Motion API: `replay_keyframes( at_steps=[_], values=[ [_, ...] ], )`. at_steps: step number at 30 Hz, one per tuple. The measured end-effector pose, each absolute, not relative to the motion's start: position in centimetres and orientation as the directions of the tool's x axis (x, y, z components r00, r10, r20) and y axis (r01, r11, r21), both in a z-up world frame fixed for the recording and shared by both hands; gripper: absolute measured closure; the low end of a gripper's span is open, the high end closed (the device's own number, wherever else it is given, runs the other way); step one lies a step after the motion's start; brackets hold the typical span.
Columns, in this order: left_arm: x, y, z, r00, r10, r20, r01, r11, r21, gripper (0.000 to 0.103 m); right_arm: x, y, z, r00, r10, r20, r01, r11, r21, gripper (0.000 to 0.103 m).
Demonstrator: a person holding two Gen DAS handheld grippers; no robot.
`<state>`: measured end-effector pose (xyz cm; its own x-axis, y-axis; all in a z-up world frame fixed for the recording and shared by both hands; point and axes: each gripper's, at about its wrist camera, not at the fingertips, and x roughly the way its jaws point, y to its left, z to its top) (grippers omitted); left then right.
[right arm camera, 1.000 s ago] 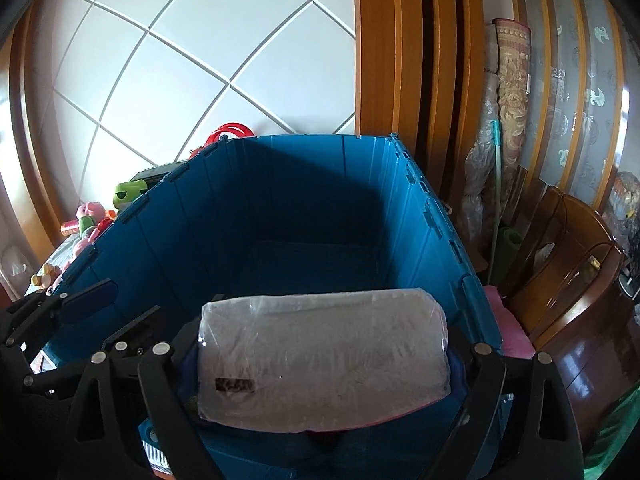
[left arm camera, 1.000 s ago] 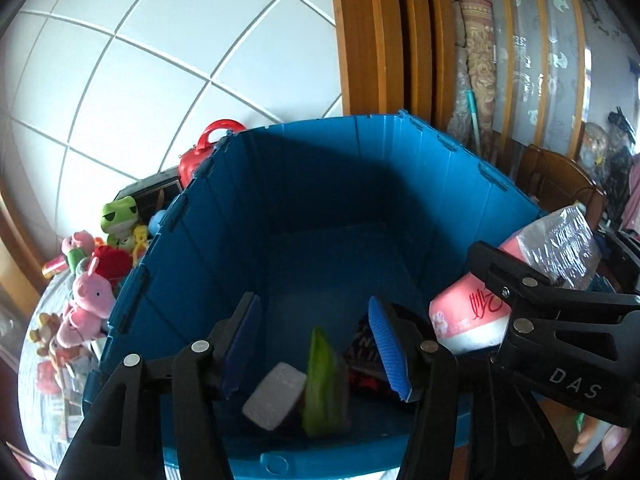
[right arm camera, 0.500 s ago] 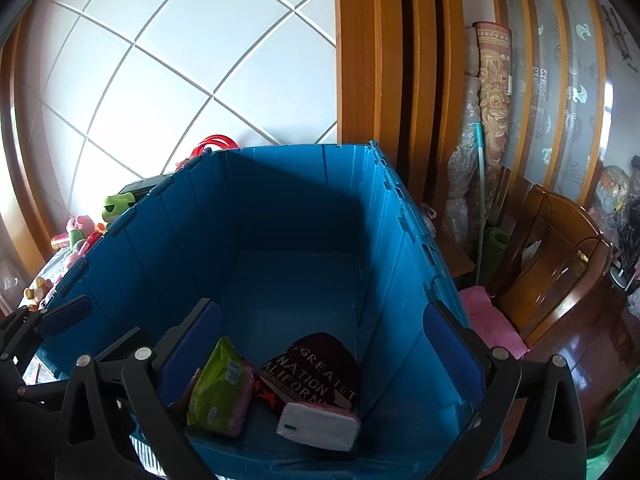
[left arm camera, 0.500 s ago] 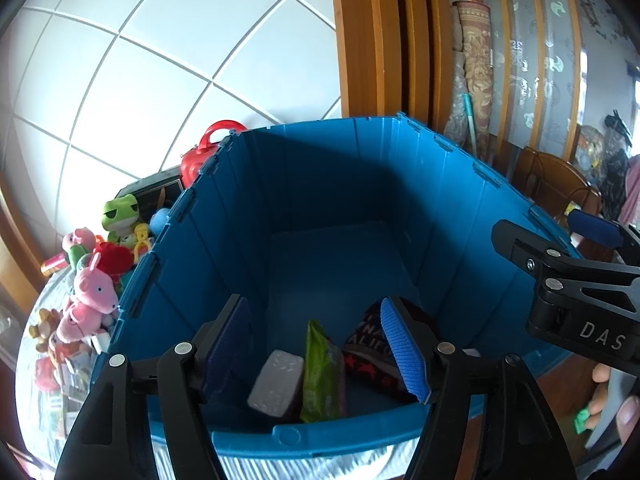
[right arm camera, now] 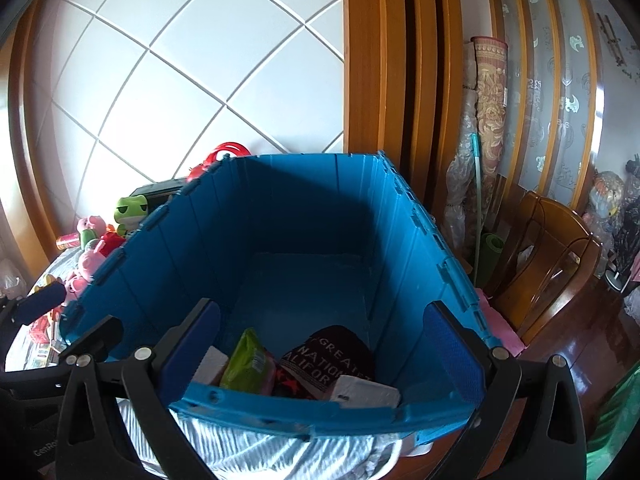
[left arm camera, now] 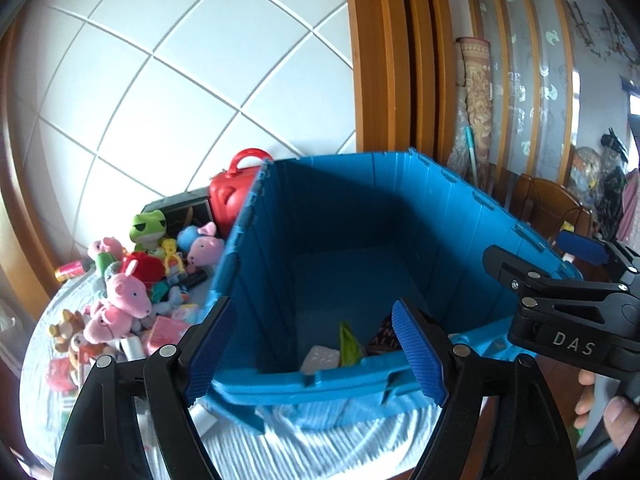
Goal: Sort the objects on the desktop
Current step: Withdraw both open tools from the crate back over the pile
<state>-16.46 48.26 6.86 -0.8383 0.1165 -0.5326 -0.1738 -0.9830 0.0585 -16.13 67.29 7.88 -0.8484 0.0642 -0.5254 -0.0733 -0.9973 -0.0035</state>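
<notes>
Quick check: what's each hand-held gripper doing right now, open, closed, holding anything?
Left hand-held gripper: open, holding nothing.
Right hand-held gripper: open, holding nothing.

Crate (right arm camera: 312, 240) on table, toys left of it
Inside, at the near wall: packet (right arm camera: 248, 364), folded cloth (right arm camera: 332, 356) right of it, a pack (right arm camera: 366, 392) in front of the cloth; toy pile (left arm camera: 132, 280) on the tablecloth (left arm camera: 320, 440), case (left arm camera: 232, 192) behind the pile

tissue pack (right arm camera: 366, 391) dropped in crate (right arm camera: 304, 216), right gripper (right arm camera: 320, 356) emptied
</notes>
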Motion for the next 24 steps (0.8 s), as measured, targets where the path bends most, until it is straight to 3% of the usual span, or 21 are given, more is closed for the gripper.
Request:
replay_keyframes(
  at_steps=[14, 24],
  values=[
    [-10.6, 35.7, 7.3, -0.854, 0.083, -0.513, -0.119, -0.992, 0.037, 0.022, -10.9, 55.0, 9.2, -0.870, 0.030, -0.492, -0.022, -1.000, -0.022, 0.000],
    [-6.9, 24.4, 4.5, -0.846, 0.012, -0.533, -0.028, -0.999, 0.021, 0.022, -7.0, 44.5, 8.3, -0.879, 0.015, -0.476, 0.015, -0.998, -0.060, 0.000]
  ],
)
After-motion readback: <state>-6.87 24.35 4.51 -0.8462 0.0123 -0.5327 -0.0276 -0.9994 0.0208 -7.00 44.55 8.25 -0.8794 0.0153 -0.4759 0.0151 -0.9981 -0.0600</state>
